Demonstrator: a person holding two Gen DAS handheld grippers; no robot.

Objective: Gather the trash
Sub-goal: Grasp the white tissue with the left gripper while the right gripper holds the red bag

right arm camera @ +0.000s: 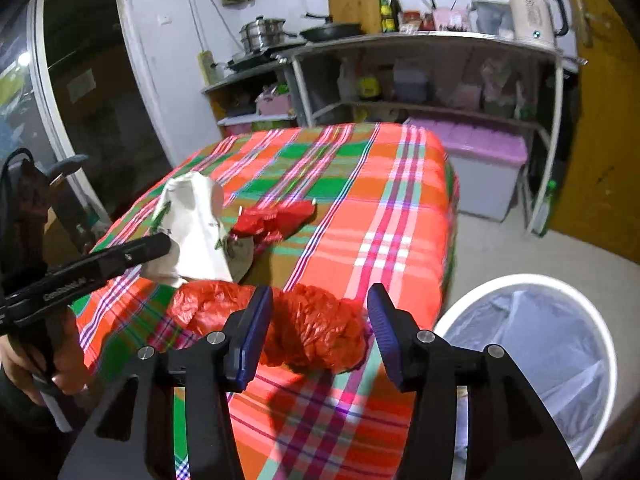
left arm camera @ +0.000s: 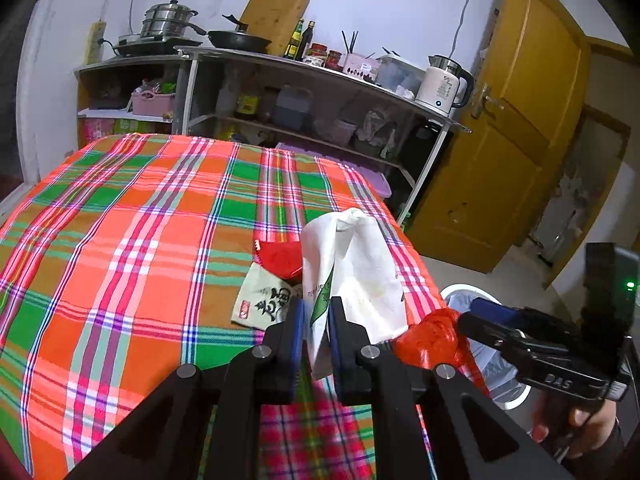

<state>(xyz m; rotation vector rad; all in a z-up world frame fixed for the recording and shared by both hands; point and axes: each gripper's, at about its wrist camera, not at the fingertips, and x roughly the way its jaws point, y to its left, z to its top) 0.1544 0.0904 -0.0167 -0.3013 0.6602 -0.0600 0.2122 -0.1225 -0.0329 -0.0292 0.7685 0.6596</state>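
Note:
My left gripper (left arm camera: 318, 308) is shut on the lower edge of a white paper bag (left arm camera: 352, 272), which stands up from the plaid tablecloth (left arm camera: 140, 240). Behind that bag lie a red wrapper (left arm camera: 280, 258) and a beige printed packet (left arm camera: 260, 300). In the right wrist view my right gripper (right arm camera: 320, 300) stands open around a crumpled red plastic bag (right arm camera: 316, 332) that rests on the cloth near the table's corner; the right-hand pad is clear of it. The left gripper (right arm camera: 164, 244) and white bag (right arm camera: 196, 224) show at the left there. A white bin (right arm camera: 520, 278) with a clear liner stands on the floor beside the table.
A metal shelf unit (right arm camera: 440, 38) with pots, a pan, bottles and a kettle (right arm camera: 532, 8) lines the far wall. A purple-lidded storage box (right arm camera: 480, 148) sits under it. A yellow door (left arm camera: 520, 120) is at the right. A hand (right arm camera: 24, 364) grips the left tool.

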